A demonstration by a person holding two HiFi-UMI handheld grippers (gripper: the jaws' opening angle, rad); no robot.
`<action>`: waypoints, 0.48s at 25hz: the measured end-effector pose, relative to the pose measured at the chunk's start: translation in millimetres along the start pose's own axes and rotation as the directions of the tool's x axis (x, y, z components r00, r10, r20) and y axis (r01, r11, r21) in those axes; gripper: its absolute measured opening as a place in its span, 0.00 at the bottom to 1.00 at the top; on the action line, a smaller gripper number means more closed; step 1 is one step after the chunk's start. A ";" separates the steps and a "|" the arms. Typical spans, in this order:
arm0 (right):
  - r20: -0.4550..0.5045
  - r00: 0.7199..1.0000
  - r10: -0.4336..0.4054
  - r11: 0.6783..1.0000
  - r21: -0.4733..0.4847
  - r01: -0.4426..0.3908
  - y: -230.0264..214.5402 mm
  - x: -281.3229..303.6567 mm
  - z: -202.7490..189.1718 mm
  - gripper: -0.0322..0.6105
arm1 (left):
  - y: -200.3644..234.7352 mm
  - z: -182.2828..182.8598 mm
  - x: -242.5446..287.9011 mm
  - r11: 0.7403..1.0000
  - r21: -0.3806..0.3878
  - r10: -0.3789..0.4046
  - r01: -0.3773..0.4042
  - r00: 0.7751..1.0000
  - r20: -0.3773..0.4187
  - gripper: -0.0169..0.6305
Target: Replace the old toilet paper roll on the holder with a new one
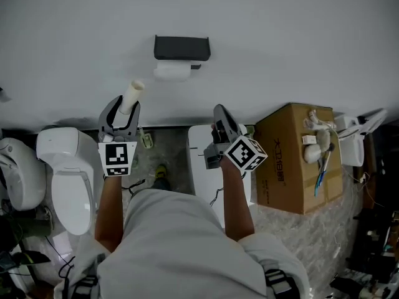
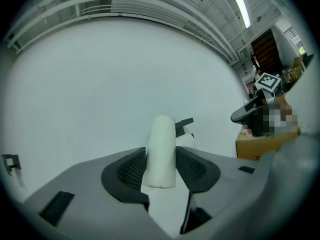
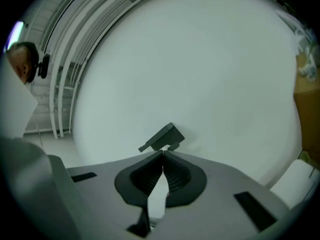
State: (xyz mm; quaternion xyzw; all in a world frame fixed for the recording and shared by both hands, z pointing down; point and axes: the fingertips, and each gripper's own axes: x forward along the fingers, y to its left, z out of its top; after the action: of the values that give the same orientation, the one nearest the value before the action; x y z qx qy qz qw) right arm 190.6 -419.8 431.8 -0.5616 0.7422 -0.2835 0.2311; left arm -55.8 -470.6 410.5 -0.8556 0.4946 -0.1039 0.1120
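Observation:
A black holder [image 1: 181, 47] is fixed on the white wall, with a white roll [image 1: 171, 72] just under it. My left gripper [image 1: 123, 112] is shut on a pale bare tube [image 1: 133, 96], which sticks up past the fingertips, below and left of the holder. In the left gripper view the tube [image 2: 161, 151] stands upright between the pads, with the holder [image 2: 184, 125] partly hidden behind it. My right gripper [image 1: 222, 118] is shut with nothing in it, below and right of the holder. Its view shows the jaws closed together and the holder [image 3: 162, 137] straight ahead.
A white toilet [image 1: 65, 173] stands at the lower left. A white cabinet top [image 1: 201, 143] lies under my right gripper. A cardboard box [image 1: 293, 161] with several small items on it stands at the right, against the wall.

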 end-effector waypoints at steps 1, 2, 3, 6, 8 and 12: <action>-0.003 1.000 -0.008 0.999 -0.035 0.008 1.7 -6.0 1.0 0.05 | -1.8 1.4 -3.3 1.000 -0.009 0.002 -0.002 1.000 0.003 0.35; -0.002 1.000 -0.015 0.998 -0.064 0.015 3.6 -12.4 2.6 0.05 | -3.3 2.4 -6.9 1.000 -0.017 0.006 -0.006 1.000 0.005 0.35; 0.001 1.000 -0.019 0.996 -0.086 0.019 5.7 -19.0 4.1 0.05 | -4.3 2.9 -11.0 1.000 -0.023 0.011 -0.010 1.000 0.006 0.35; 0.008 1.000 -0.027 0.991 -0.133 0.028 11.3 -38.2 6.4 0.05 | -6.1 6.2 -25.9 0.998 -0.051 0.029 -0.028 1.000 0.008 0.35; 0.010 0.999 -0.041 0.984 -0.174 0.042 12.5 -49.9 7.5 0.05 | -8.3 11.6 -35.7 0.996 -0.079 0.036 -0.035 0.999 0.017 0.35; 0.031 0.997 -0.067 0.961 -0.265 0.073 16.1 -69.9 13.8 0.05 | -11.4 21.3 -53.1 0.995 -0.096 0.045 -0.041 0.998 0.044 0.35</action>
State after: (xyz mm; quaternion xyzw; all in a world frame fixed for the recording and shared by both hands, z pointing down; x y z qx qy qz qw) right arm 206.7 -351.2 412.5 -0.6165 0.7506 -0.1833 0.1513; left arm -66.2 -417.0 390.1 -0.8513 0.5145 -0.0579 0.0849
